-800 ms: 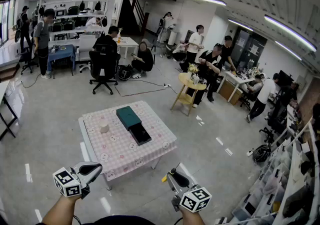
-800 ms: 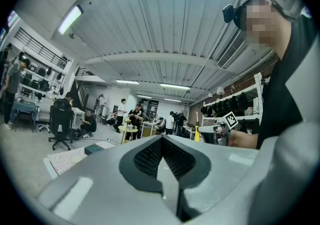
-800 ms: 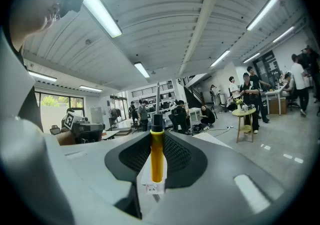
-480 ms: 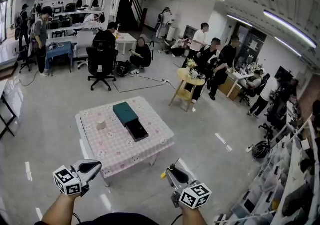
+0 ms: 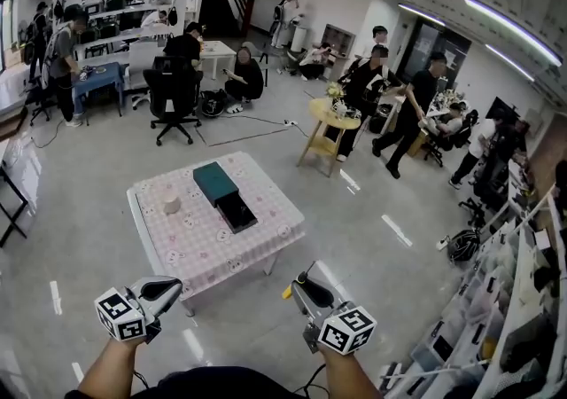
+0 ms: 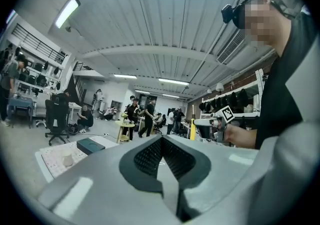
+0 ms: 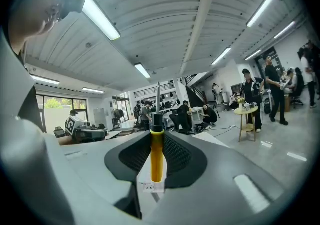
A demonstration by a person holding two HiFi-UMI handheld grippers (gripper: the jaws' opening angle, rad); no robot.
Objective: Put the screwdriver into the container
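The screwdriver (image 7: 157,159) sat clamped in your right gripper (image 7: 159,138). Its yellow handle stood upright between the two fingers and its thin metal shaft rose above them. In the head view only a bit of yellow (image 5: 287,293) showed at the side of that gripper (image 5: 304,285), which you held low at your right, above the bare floor (image 5: 381,202) and well apart from the table (image 5: 190,248).

The container (image 5: 225,197), a dark green box with a black open tray just beside it, lay near the middle of the pink checked cloth on the table. A small pale cup (image 5: 172,206) stood to its left, apart from it.

Your left gripper (image 5: 165,292) hung low at your left, off the near corner of the table. Its fingers (image 6: 150,155) were pressed together with nothing between them. From that gripper's view the table (image 6: 50,156), the container (image 6: 90,144) and the cup (image 6: 67,159) lay off to the left.

Beyond the table stood a black office chair (image 5: 173,91), and people sat and walked about the room.
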